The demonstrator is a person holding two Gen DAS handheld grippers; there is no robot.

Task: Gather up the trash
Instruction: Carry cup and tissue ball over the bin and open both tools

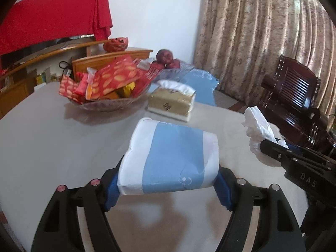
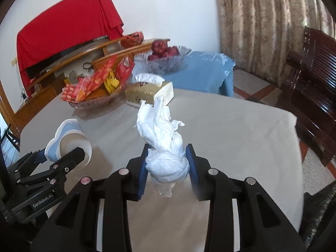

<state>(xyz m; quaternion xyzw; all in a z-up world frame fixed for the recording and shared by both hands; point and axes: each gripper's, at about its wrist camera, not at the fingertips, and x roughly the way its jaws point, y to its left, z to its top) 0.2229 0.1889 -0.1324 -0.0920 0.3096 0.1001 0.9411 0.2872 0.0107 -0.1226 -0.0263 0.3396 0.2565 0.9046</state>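
Tissue wad is clamped in my right gripper, blue-and-white pack in my left gripper, both above the bench; binning remains, I judge, no bin visible.

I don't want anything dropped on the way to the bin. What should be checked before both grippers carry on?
1. Left gripper clamps the blue-and-white pack: ok.
2. Right gripper pinches the crumpled tissue: ok.
3. Both loads lifted off the table: ok.
4. Tissue's loose tail clear of the gold tissue box: cannot tell.
5. Bin in sight: not ok, none visible.
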